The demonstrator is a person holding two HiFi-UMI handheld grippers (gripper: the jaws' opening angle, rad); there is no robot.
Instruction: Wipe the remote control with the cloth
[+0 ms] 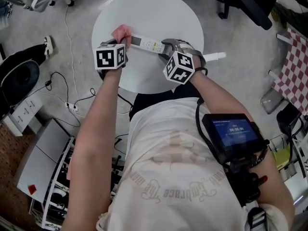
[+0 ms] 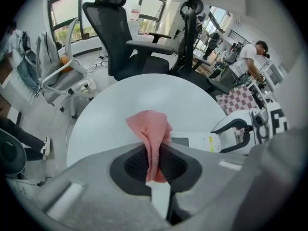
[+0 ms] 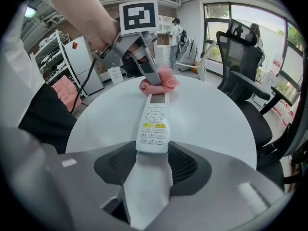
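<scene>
A white remote control (image 1: 147, 44) (image 3: 154, 124) lies across the round white table (image 1: 149, 13), its button face up. My right gripper (image 1: 169, 49) (image 3: 153, 150) is shut on the remote's near end. My left gripper (image 1: 126, 41) (image 2: 155, 170) is shut on a pink cloth (image 1: 121, 32) (image 2: 153, 138), which bunches out past its jaws. In the right gripper view the pink cloth (image 3: 159, 84) rests on the remote's far end, over its display. In the left gripper view the remote (image 2: 204, 141) runs off to the right, behind the cloth.
Black office chairs (image 2: 120, 37) stand beyond the table (image 2: 144, 100). A small white object (image 1: 215, 56) lies at the table's right edge. Cables (image 1: 72, 100) trail on the floor at the left. A person (image 2: 250, 57) stands in the far background.
</scene>
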